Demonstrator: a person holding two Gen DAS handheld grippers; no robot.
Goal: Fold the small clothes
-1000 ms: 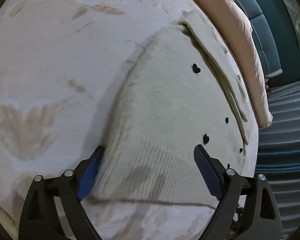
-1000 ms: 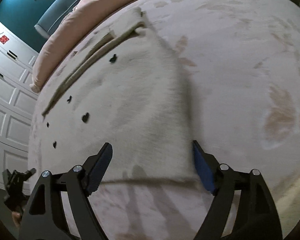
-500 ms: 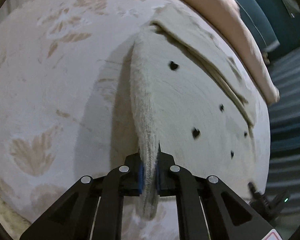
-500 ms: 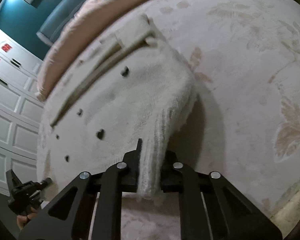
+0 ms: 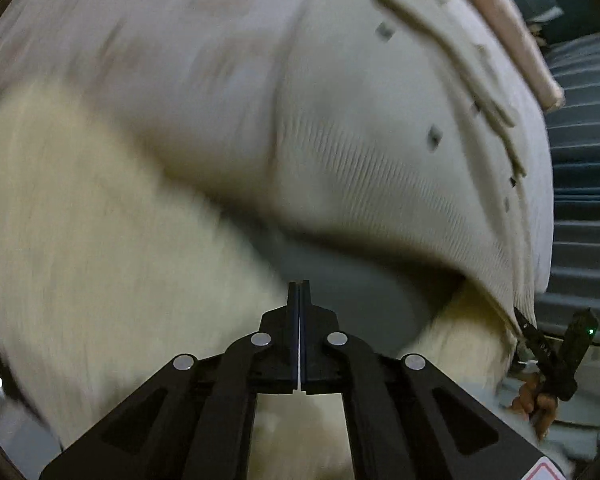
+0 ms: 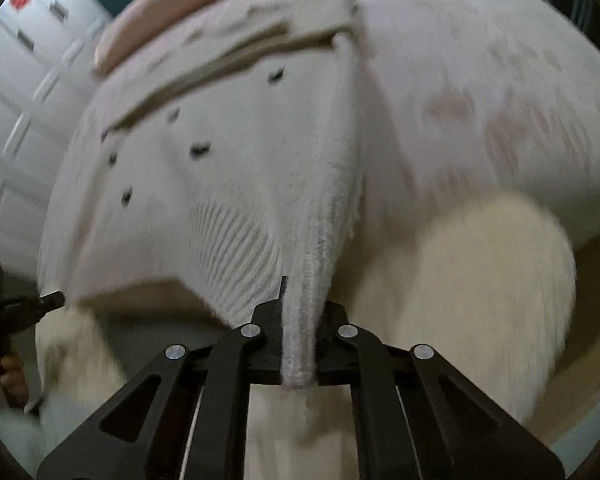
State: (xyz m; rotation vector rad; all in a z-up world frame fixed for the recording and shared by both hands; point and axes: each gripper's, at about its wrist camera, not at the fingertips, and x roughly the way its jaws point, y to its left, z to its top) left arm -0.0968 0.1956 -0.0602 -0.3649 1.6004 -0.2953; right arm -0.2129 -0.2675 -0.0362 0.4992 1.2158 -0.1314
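A cream fuzzy garment with small black marks and a ribbed hem lies on a pale patterned bed cover; it shows in the left wrist view [image 5: 380, 128] and the right wrist view [image 6: 236, 168]. My right gripper [image 6: 300, 312] is shut on the ribbed hem corner and holds it lifted off the bed. My left gripper [image 5: 299, 300] is shut with the pads pressed together and no cloth visible between them. The lifted hem [image 5: 440, 240] hangs in front of it. The other gripper shows at the right edge of the left wrist view [image 5: 556, 352] and at the left edge of the right wrist view [image 6: 4, 304].
A pink bolster [image 6: 188, 12] lies along the far edge of the bed. White panelled cupboard doors [image 6: 16, 60] stand beyond it. The bed cover [image 6: 500, 80] spreads to the right. A blurred cream fluffy mass [image 5: 100, 260] hangs below the left gripper.
Both grippers have risen with fast motion; the hem is lifted off the bed. The left gripper, which held the hem corner half a second ago, now shows no cloth between its pads.
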